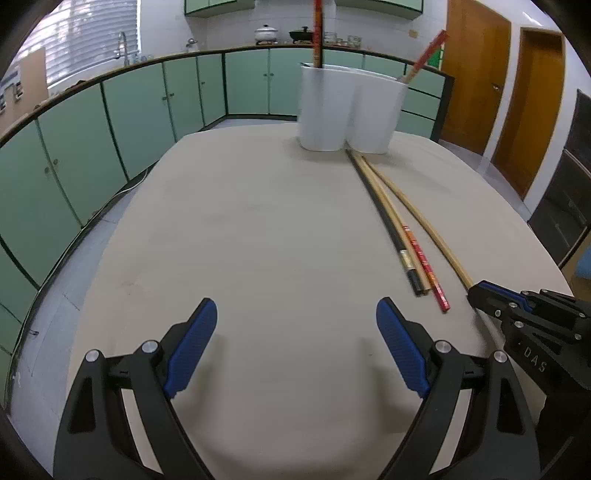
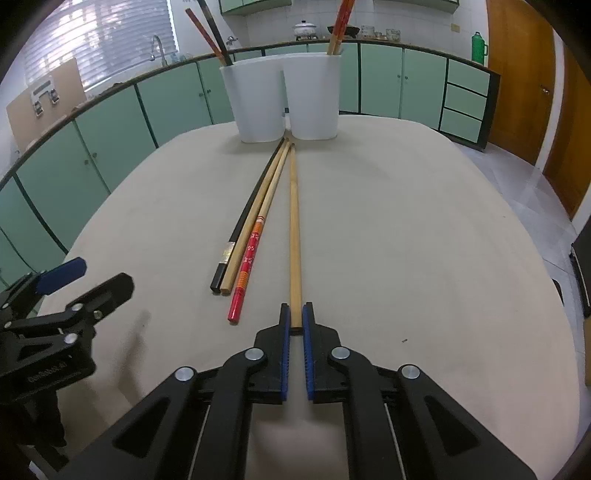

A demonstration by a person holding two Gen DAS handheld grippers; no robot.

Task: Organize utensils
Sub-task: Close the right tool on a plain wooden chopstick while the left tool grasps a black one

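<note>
The right tool (image 2: 294,317) is pinching the plain chopstick's (image 2: 293,229) near end; lifting level should be avoiding its neighbours. The left tool (image 1: 297,345) is gaping empty.

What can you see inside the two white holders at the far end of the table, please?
The left white holder holds a red and a black chopstick; the right white holder holds red-patterned chopsticks. Their lower ends and the holders' bottoms are hidden.

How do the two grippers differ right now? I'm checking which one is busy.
The right gripper is closed around the end of the plain wooden chopstick; the left gripper is wide open and holds nothing. The right sits at the chopsticks, the left beside them. Both have blue pads.
</note>
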